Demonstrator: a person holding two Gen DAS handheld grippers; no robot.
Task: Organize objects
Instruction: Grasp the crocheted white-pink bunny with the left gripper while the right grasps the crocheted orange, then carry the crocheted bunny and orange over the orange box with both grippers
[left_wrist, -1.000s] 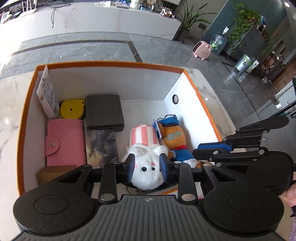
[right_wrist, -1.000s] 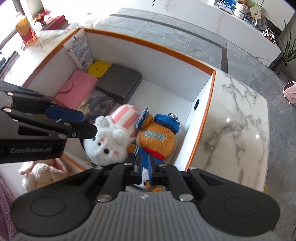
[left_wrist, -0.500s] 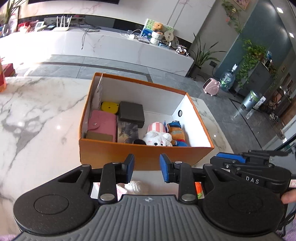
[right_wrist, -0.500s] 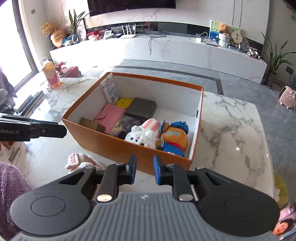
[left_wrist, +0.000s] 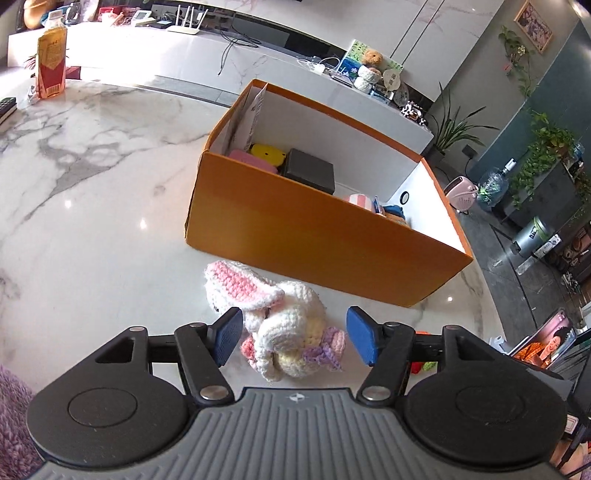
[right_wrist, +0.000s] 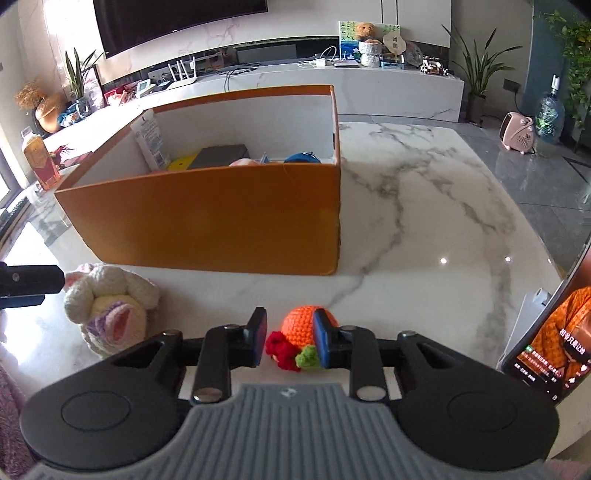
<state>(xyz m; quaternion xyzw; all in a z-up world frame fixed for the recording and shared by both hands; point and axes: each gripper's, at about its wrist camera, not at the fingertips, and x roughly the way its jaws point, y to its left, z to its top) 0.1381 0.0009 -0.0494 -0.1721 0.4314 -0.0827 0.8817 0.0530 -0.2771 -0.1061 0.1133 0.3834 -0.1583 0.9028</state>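
An orange box (left_wrist: 314, 236) with white inner walls stands on the marble table; it also shows in the right wrist view (right_wrist: 207, 218). Inside it lie a yellow item (left_wrist: 266, 154), a dark grey case (left_wrist: 310, 175) and plush toys, mostly hidden by the near wall. A crocheted white and pink bunny (left_wrist: 284, 321) lies in front of the box, between the wide-open jaws of my left gripper (left_wrist: 297, 339). A small orange crocheted fruit with red and green bits (right_wrist: 301, 341) lies between the open jaws of my right gripper (right_wrist: 290, 341), apart from the pads.
A phone on a stand (right_wrist: 550, 332) stands at the table's right edge. A juice bottle (left_wrist: 51, 59) stands at the far left corner. The bunny also shows in the right wrist view (right_wrist: 110, 306), beside the left gripper's tip (right_wrist: 29, 284).
Both grippers pulled back out of the box and dropped low to the table in front of it. Both opened wider; the left now frames the bunny, the right the orange fruit.
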